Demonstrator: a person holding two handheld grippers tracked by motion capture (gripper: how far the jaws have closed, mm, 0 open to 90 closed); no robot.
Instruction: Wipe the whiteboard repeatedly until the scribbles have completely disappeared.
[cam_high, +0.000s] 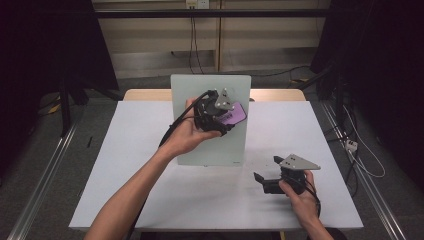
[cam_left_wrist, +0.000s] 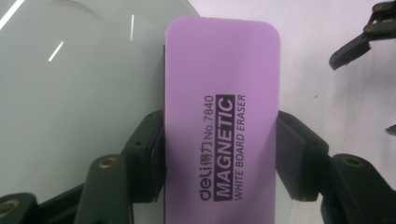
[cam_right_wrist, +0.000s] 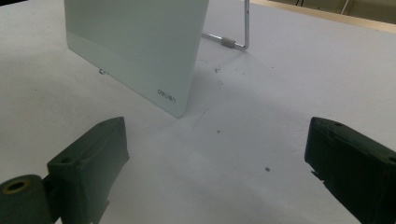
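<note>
A pale green-white whiteboard (cam_high: 210, 135) stands propped upright in the middle of the white table (cam_high: 125, 190). My left gripper (cam_high: 226, 120) is up at the board's upper right, shut on a purple magnetic whiteboard eraser (cam_high: 235, 115). In the left gripper view both pads press the long sides of the eraser (cam_left_wrist: 222, 93), which lies against or just over the whiteboard (cam_left_wrist: 70, 93); I cannot tell whether they touch. My right gripper (cam_high: 264, 176) rests low on the table to the right of the board, open. Between its jaws in the right gripper view is bare table, with my right gripper (cam_right_wrist: 219, 158) facing the board's lower corner (cam_right_wrist: 170, 98).
A thin metal stand (cam_right_wrist: 236, 35) props the whiteboard from behind. A wooden edge (cam_high: 280, 94) runs along the table's far side. Black frames and cables (cam_high: 360, 150) stand off both sides of the table.
</note>
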